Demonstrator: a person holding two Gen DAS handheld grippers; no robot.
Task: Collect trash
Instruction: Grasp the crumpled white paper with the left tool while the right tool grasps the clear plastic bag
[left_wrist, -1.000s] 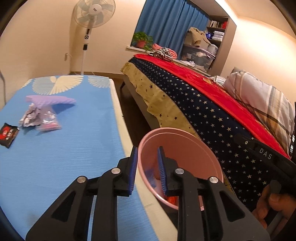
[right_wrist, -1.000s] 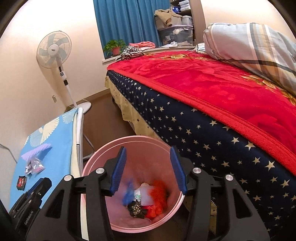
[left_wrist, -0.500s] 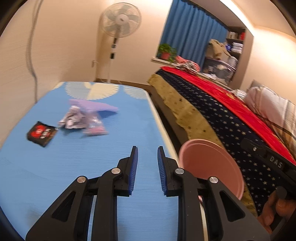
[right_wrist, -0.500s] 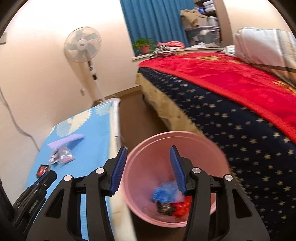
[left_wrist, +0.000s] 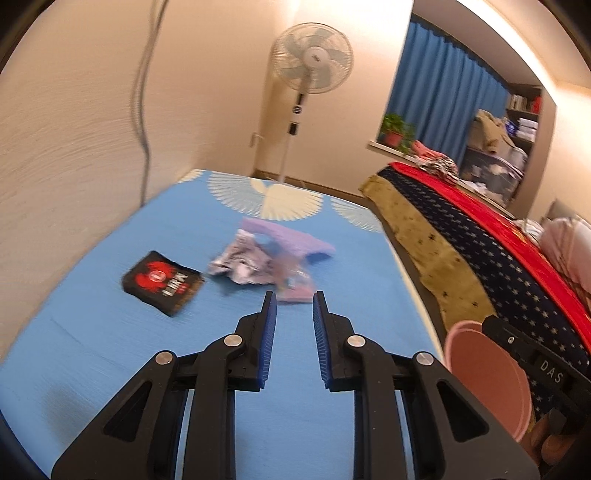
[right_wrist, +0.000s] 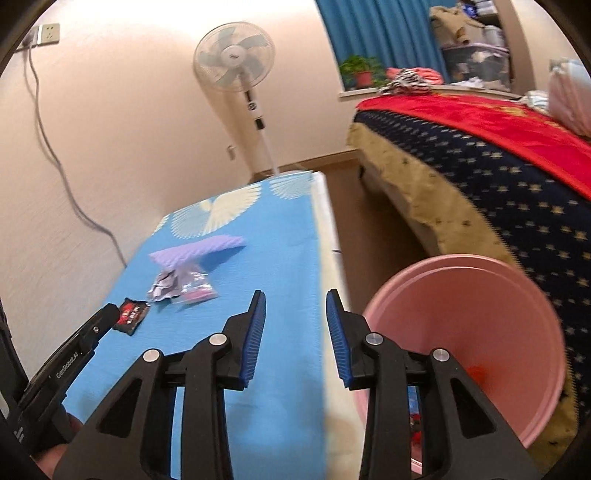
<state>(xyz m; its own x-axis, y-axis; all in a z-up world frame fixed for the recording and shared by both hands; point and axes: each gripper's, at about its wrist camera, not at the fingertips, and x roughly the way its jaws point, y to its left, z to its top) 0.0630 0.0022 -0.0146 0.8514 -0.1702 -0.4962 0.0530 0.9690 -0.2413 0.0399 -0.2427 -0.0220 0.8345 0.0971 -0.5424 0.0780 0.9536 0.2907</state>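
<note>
From my station, the left gripper (left_wrist: 293, 295) hangs over the blue cloth table (left_wrist: 110, 354), its jaws a narrow gap apart with nothing between them. Just past its tips, toward 12 o'clock in the left wrist view, lies the trash: a clear plastic bag (left_wrist: 295, 286) with pink content, touching a crumpled wrapper (left_wrist: 240, 264) at 11 o'clock. Behind both lies a purple foam strip (left_wrist: 291, 242). A black snack packet (left_wrist: 162, 282) with a red crab print lies flat at 10 o'clock, apart from the pile. This view is blurred, so I cannot read finer detail.

The right gripper (right_wrist: 295, 297) stands with jaws parted and empty; they have just been closing. It hangs over the table's near edge. In its view the same pile lies at 10 o'clock. The pink bin (right_wrist: 461, 332) stands on the floor at 3 o'clock, between the table and the bed (right_wrist: 498, 166), with red scraps visible inside. A standing fan (right_wrist: 234, 59) stands at 12 o'clock against the wall.
</note>
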